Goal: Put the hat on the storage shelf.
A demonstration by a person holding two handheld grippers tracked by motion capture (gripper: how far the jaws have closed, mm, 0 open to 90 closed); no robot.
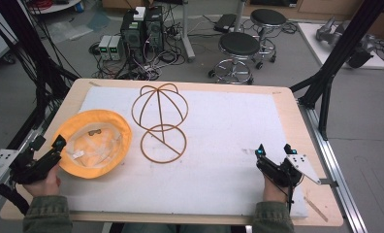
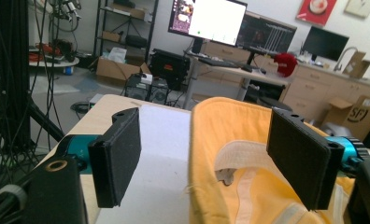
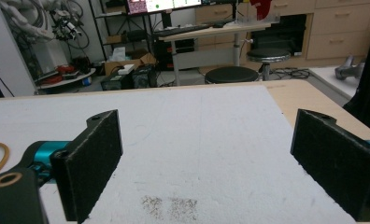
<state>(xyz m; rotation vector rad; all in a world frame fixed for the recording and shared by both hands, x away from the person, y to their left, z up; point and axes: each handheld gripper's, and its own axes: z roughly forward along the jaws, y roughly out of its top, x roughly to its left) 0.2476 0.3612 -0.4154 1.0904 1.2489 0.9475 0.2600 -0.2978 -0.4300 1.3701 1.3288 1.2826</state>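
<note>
A light wooden table (image 1: 296,126) carries a white mat (image 1: 229,145) that covers most of its top. On the mat's left part lies a yellow bucket hat (image 1: 94,143), upside down with its pale lining and inner band facing up; its brim reaches the mat's left edge. Just to the right of the hat stands a wire hat stand (image 1: 159,121), a domed frame of thin brown hoops above a round ring base, apart from the hat. At the near left, a hand holds the left gripper (image 1: 48,151), its jaws spread wide to either side of the hat's near brim without pressing on it. At the near right, the right gripper (image 1: 275,150) rests over bare mat, its jaws wide apart with nothing between them, well apart from the hat and stand.
</note>
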